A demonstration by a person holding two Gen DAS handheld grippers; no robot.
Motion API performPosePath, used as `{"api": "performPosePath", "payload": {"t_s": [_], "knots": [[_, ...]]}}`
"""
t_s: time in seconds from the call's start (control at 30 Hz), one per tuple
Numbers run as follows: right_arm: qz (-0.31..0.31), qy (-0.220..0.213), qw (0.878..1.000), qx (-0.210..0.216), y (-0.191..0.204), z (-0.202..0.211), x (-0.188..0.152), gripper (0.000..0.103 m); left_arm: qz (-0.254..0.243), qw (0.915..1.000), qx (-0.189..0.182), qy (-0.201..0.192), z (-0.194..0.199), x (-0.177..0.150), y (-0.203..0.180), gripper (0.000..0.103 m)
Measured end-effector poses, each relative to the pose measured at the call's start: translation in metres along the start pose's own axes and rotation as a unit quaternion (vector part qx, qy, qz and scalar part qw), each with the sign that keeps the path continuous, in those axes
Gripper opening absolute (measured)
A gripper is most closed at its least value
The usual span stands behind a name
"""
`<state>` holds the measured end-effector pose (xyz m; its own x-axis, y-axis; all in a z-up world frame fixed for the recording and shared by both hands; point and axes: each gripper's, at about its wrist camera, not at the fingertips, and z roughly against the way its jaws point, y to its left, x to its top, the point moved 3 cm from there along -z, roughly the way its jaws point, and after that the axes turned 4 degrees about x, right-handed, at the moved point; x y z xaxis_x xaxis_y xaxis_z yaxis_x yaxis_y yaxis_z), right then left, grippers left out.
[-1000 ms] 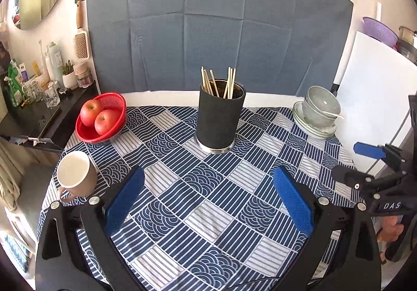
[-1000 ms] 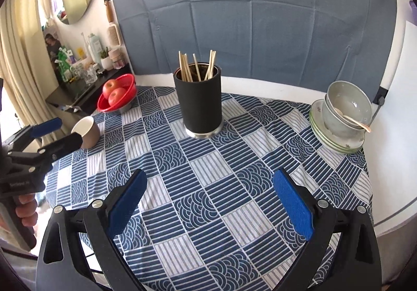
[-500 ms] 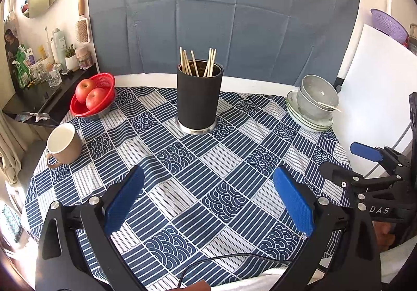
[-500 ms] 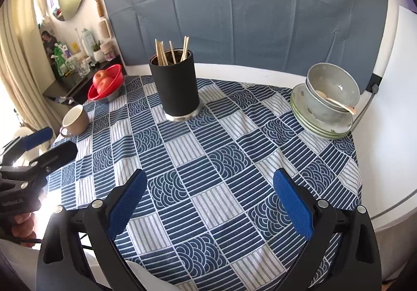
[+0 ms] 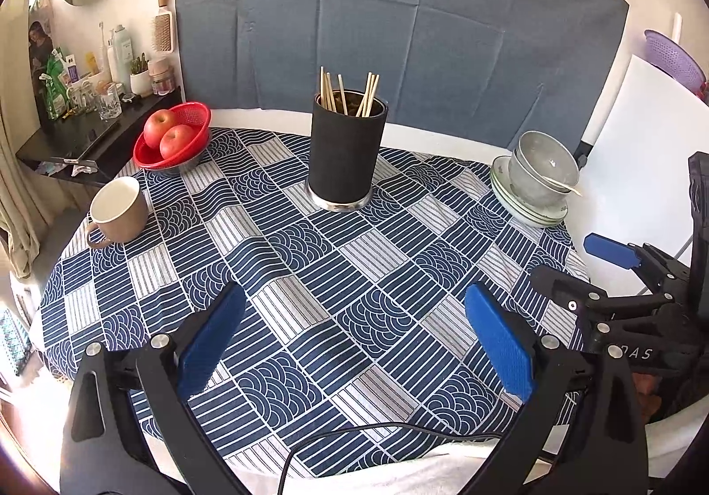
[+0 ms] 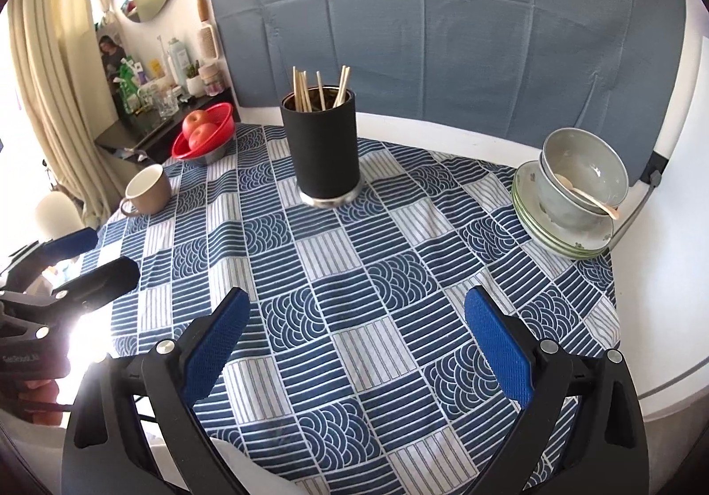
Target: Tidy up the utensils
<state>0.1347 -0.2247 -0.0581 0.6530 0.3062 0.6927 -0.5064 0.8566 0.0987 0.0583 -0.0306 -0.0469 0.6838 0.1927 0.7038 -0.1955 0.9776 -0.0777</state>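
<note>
Wooden chopsticks (image 5: 347, 92): lower ends hidden inside black holder (image 5: 346, 153), centre frame on surface (image 5: 354, 273).
Spoon (image 6: 586, 194): bowl end hard to make out, in stacked bowls (image 6: 583, 180), right.
Left gripper (image 5: 354, 337): spread wide, empty, well below holder.
Right gripper (image 6: 356, 337): likewise.

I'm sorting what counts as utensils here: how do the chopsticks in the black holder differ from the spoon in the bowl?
The chopsticks are several thin straight sticks; the spoon is one piece with a rounded scoop. The chopsticks stand nearly upright in the black holder; the spoon lies slanted in the top bowl, its handle past the rim. Both look pale wood-coloured.
</note>
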Motion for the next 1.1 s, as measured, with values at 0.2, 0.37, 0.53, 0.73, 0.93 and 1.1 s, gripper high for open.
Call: {"api": "performPosePath", "payload": {"t_s": [0.2,0.37,0.53,0.73,0.93,1.1], "knots": [[0.002,0.005,1.0,0.007,0.002,-0.0011,-0.0022,0.093,-0.005,0.9999,0.01,0.001,0.0037,-0.0035,-0.0024,0.097],[0.003,0.006,1.0,0.006,0.0029,-0.0011,-0.0029,0.093,-0.011,0.9999,0.007,0.004,0.0042,-0.005,-0.0046,0.097],[0.001,0.007,1.0,0.005,0.0016,-0.0003,-0.0035,0.093,-0.015,0.9999,0.005,0.003,0.0053,-0.0059,-0.0068,0.097],[0.0,0.01,1.0,0.004,0.0008,-0.0009,-0.0039,0.093,-0.008,0.9999,0.006,0.008,0.0041,-0.0076,-0.0047,0.097],[0.001,0.011,1.0,0.001,-0.0001,-0.002,-0.0037,0.093,-0.003,0.9999,0.01,0.012,0.0024,-0.009,-0.0023,0.097],[0.002,0.013,1.0,0.002,0.0006,-0.0029,-0.0039,0.093,-0.001,0.9999,0.011,0.013,0.0018,-0.0083,-0.0003,0.097]]}}
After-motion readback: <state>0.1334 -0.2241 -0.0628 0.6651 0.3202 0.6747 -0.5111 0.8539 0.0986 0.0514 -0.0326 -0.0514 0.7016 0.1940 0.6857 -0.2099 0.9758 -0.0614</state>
